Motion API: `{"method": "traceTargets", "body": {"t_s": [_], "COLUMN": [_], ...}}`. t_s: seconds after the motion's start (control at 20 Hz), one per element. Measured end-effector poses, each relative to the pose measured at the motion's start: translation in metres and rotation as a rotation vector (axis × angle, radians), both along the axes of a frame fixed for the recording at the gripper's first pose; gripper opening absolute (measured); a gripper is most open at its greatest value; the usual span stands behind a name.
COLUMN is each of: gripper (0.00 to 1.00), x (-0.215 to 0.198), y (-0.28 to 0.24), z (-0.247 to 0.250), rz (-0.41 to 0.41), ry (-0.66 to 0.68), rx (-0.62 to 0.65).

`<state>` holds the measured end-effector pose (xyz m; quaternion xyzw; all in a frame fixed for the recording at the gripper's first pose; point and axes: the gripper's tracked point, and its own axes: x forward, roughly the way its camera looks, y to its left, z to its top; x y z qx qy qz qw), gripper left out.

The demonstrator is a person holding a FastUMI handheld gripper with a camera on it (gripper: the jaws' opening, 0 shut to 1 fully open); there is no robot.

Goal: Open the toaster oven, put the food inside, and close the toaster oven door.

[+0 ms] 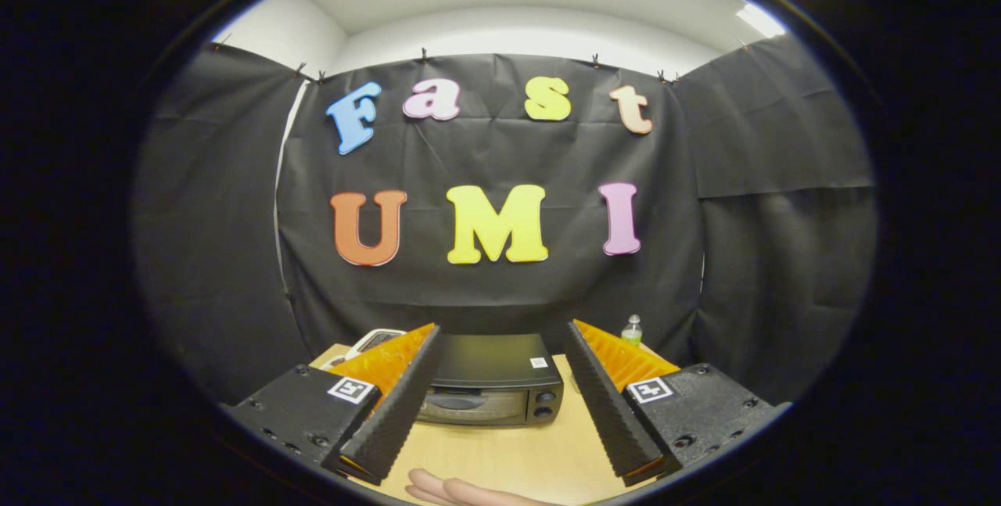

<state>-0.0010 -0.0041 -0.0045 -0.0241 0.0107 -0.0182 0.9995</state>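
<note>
A black toaster oven [494, 381] stands on the light wooden table [508, 451] beyond my fingers, seen between them, with its glass door shut and two knobs on its right side. My gripper [500, 334] is held above the table, well short of the oven, open wide with nothing between the fingers [399, 404]. No food item can be made out on the table.
A person's hand [461, 492] rests on the near table edge below the fingers. A small bottle with a green label [632, 330] stands behind the oven to the right. A white device [374, 340] lies at the table's back left. Black cloth walls close in the booth.
</note>
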Motion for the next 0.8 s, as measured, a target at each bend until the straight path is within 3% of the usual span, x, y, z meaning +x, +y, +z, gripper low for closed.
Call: {"method": "traceTargets", "body": {"t_s": [0.35, 0.8], "gripper": [1.0, 1.0], "x": [0.034, 0.121], "y": [0.023, 0.052], "z": [-0.024, -0.088], "rz": [-0.005, -0.026], "ry": [-0.01, 0.059], "rx": [0.0, -0.002]}}
